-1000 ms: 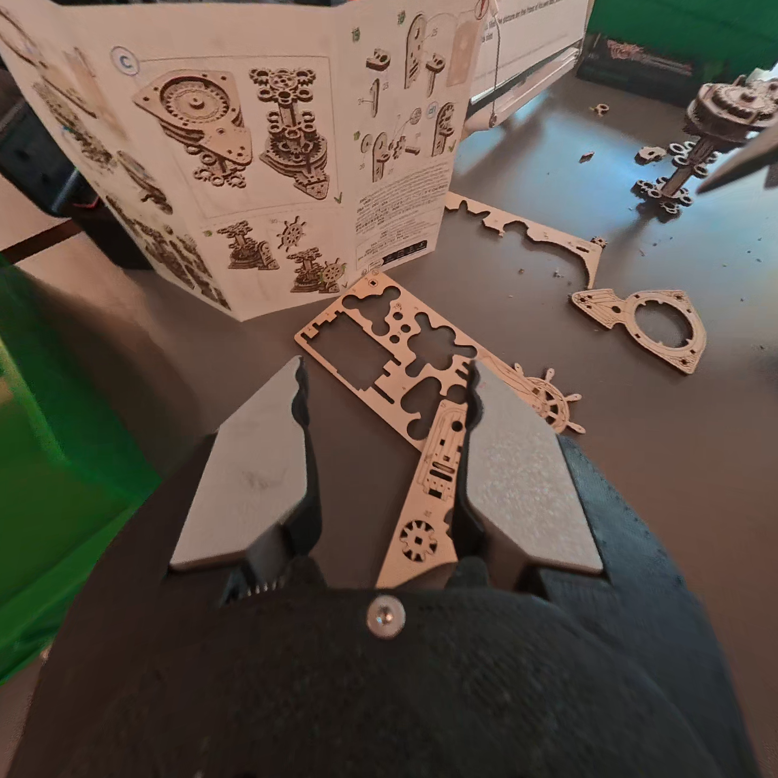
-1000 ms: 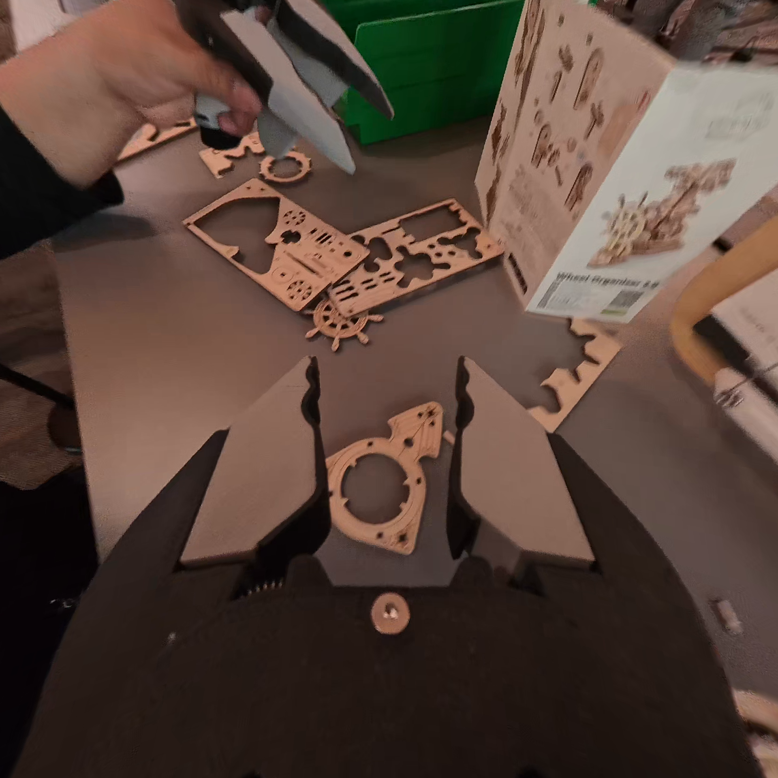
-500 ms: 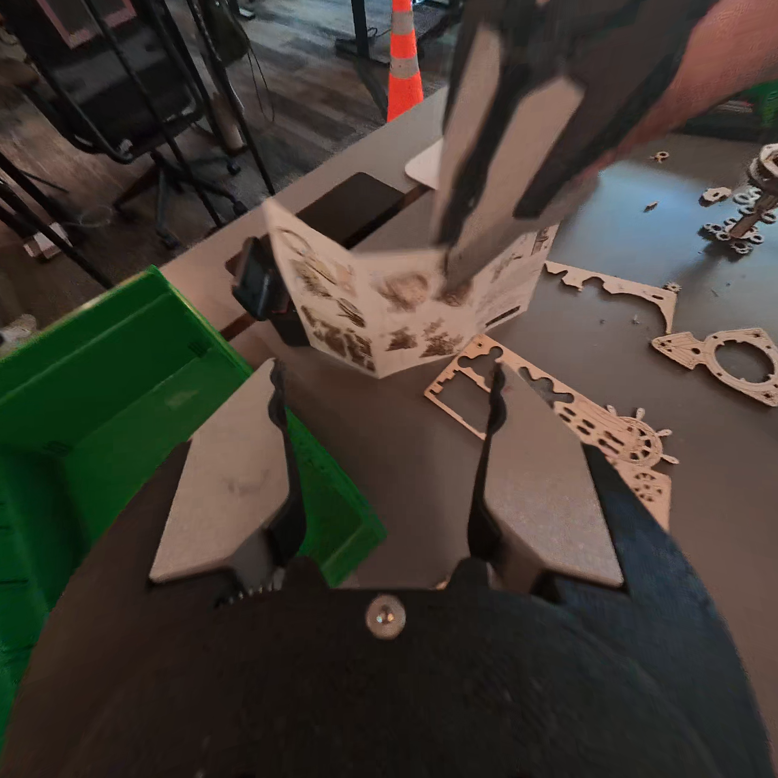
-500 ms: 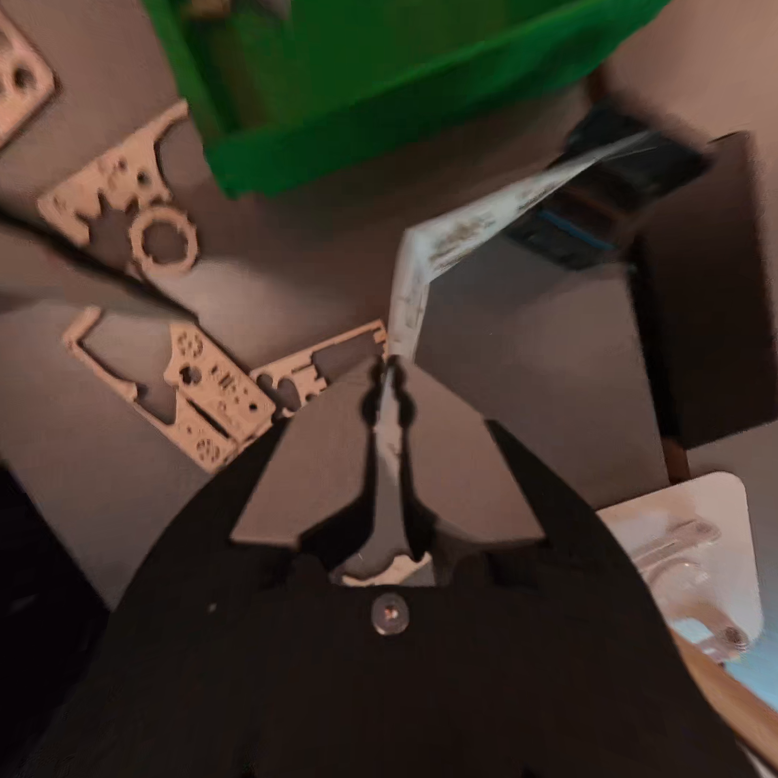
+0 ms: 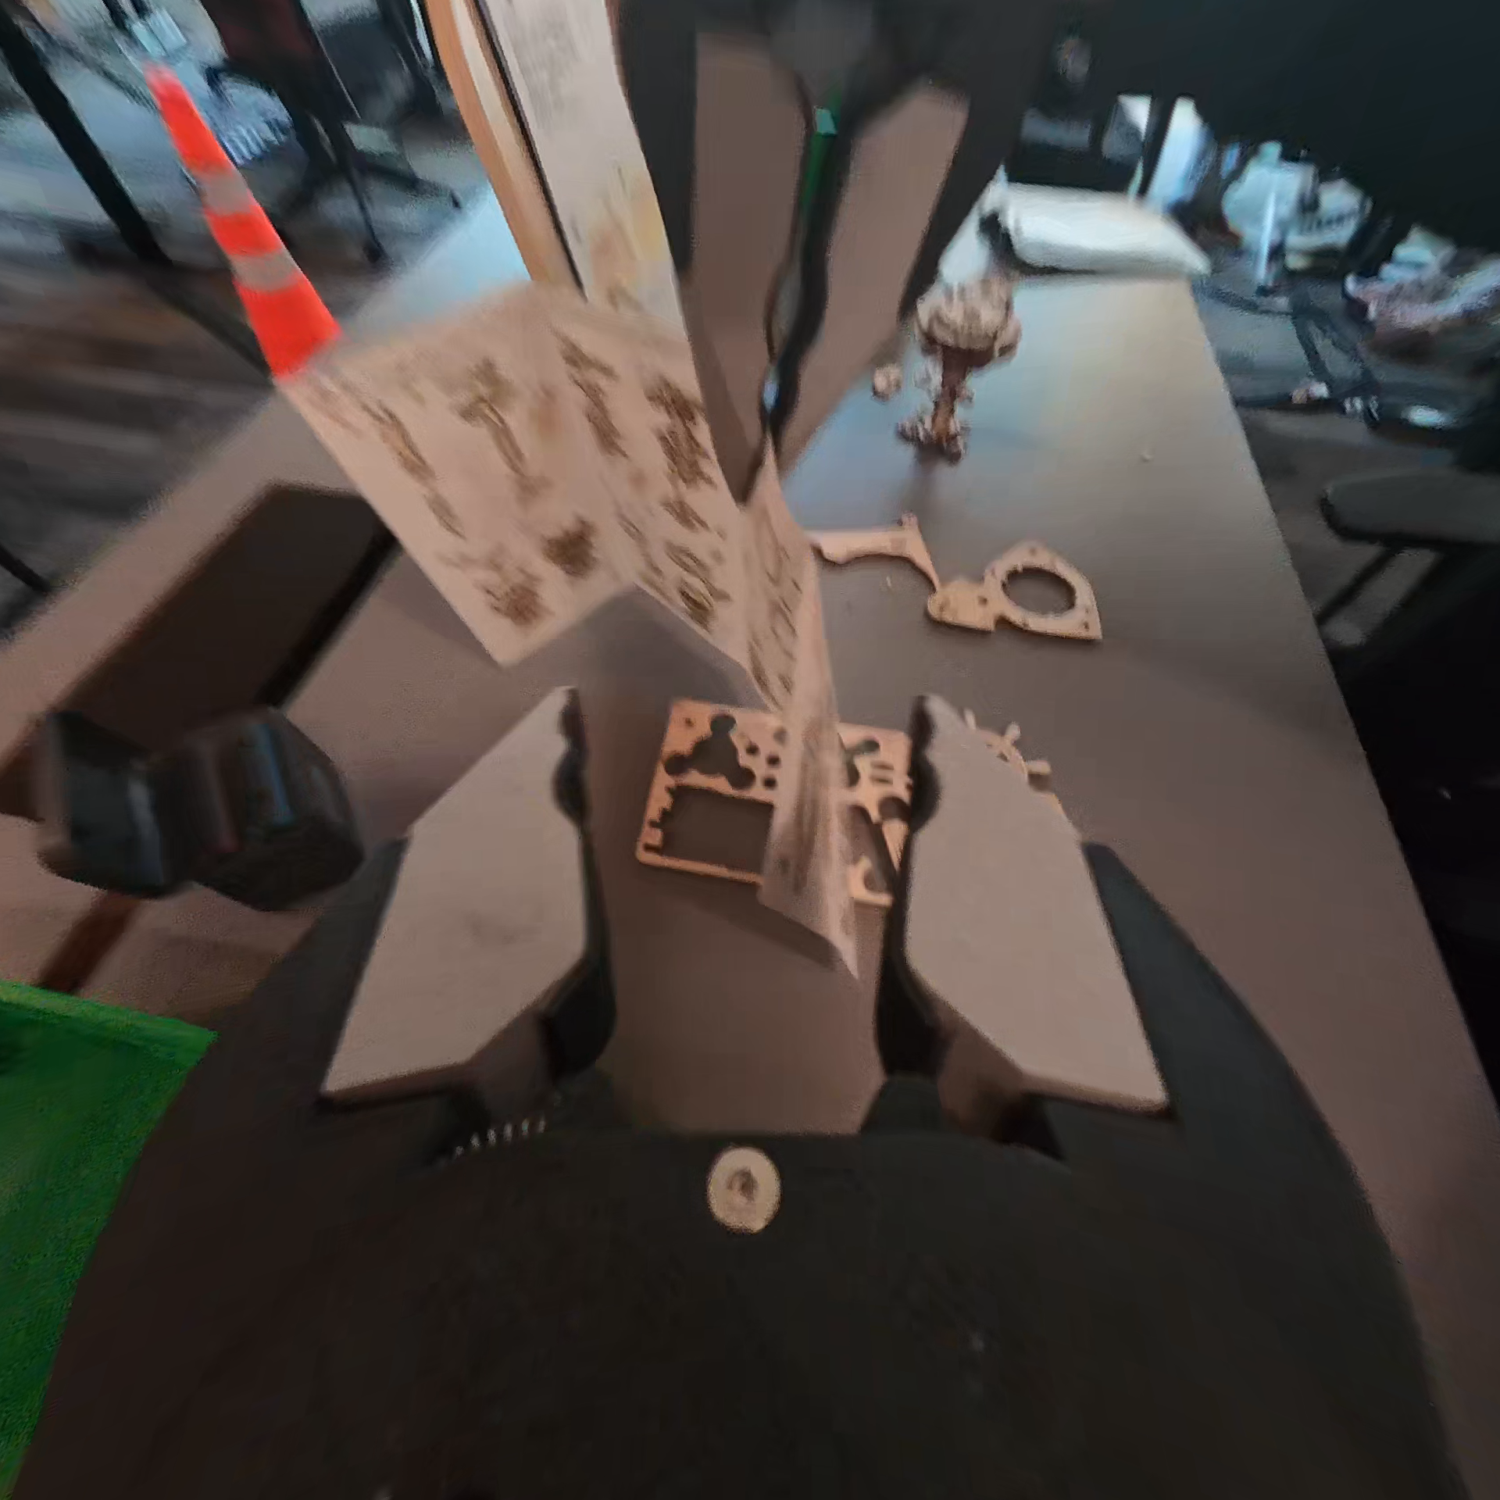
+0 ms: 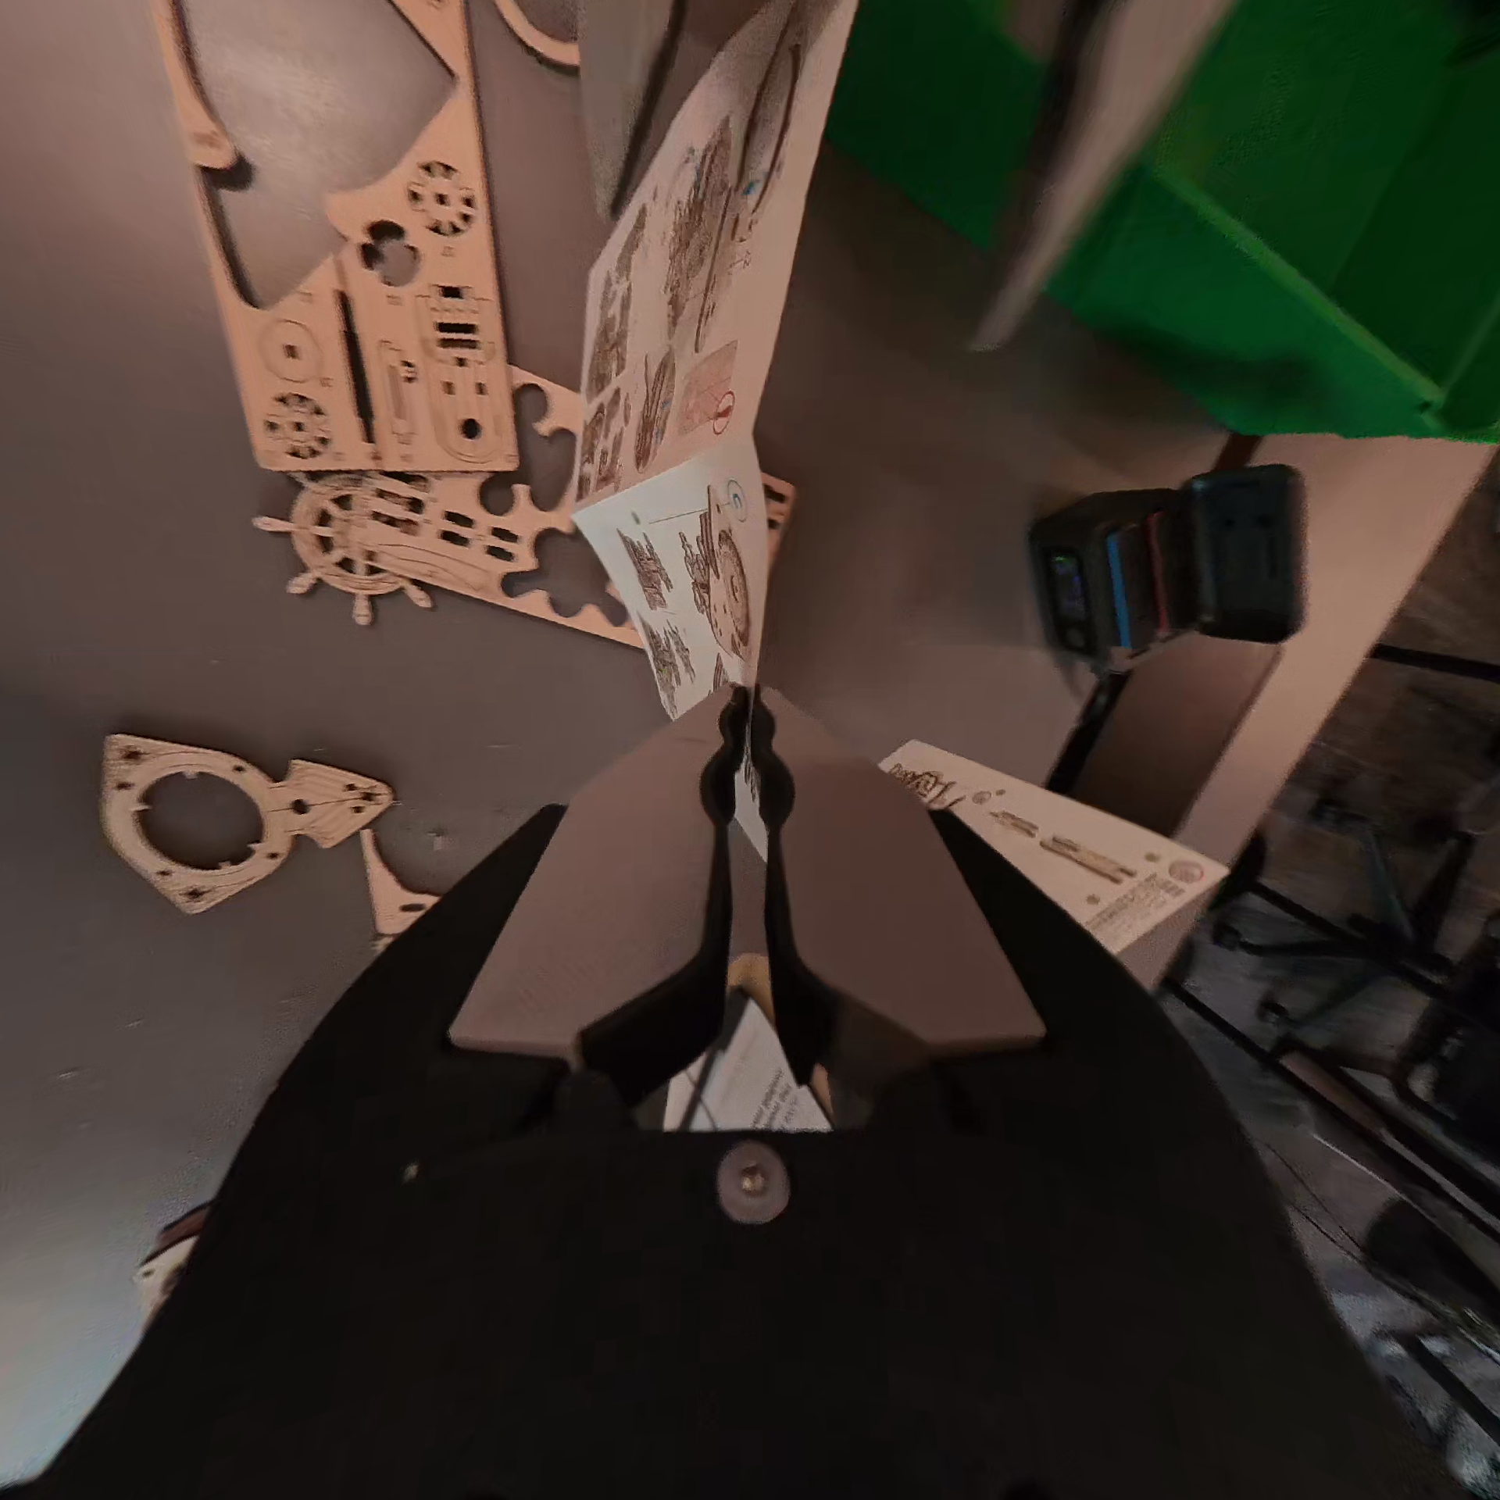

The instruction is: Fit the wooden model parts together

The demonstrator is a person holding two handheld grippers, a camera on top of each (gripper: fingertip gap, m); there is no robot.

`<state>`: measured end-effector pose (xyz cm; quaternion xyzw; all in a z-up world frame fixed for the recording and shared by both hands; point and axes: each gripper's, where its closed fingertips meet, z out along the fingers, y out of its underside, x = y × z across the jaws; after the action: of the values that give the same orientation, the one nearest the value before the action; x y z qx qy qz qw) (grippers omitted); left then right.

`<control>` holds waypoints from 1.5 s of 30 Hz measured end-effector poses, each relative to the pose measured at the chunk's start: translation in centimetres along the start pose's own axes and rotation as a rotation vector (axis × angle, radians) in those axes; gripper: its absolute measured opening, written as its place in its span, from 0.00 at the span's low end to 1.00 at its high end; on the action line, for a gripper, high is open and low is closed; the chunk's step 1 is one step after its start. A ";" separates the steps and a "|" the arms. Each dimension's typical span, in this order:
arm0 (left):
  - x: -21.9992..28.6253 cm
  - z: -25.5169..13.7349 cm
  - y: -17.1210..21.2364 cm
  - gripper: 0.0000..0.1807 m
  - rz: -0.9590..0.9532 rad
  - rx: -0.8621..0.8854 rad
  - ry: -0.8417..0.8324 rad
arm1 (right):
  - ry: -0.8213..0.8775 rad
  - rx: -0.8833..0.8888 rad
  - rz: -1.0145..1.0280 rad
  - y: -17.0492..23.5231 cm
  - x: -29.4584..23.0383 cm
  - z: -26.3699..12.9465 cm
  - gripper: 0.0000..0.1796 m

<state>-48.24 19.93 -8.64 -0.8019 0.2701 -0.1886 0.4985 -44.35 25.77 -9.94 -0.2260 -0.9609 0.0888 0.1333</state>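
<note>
My right hand-held gripper [image 6: 747,698] pinches the folded white printed instruction sheet [image 6: 690,568] lifted over the grey worktop [image 6: 162,665], my left hand-held gripper [image 5: 743,755] gapes wide and empty, and the flat pale laser-cut wooden part sheets [image 6: 365,325] lie at eleven o'clock.

Grey bench [image 6: 203,665] w/ flat wooden cutout sheets [image 6: 357,325], ship's-wheel piece [image 6: 349,552] & ring plate [image 6: 203,820]. Assembled model [image 5: 958,357] stands at far end. Black device [image 6: 1169,560] near edge.
</note>
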 end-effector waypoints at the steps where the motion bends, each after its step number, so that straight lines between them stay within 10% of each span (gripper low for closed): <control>1: 0.3 0.6 1.2 0.30 -0.020 -0.062 0.028 | 0.036 -0.017 0.001 0.2 0.7 0.0 0.00; 4: 0.2 1.0 3.1 0.00 -0.018 -0.153 0.017 | 0.144 -0.130 0.073 2.2 3.1 0.5 0.00; 21: -7.5 -0.6 5.2 0.00 -0.242 -0.387 -0.338 | 0.309 -0.061 0.374 4.5 4.9 -1.3 0.21; 34: -5.7 -2.2 4.6 0.30 -0.306 -0.330 -0.387 | 0.306 0.254 0.478 5.1 -12.0 -8.7 0.39; 45: 2.9 -10.3 7.8 0.40 -0.352 -0.240 -0.559 | 0.252 0.384 0.563 8.6 -24.7 -3.6 0.38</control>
<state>-53.79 8.14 -11.06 -0.9097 0.0012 -0.0115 0.4151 -18.45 22.38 -13.84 -0.4615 -0.8029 0.2724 0.2610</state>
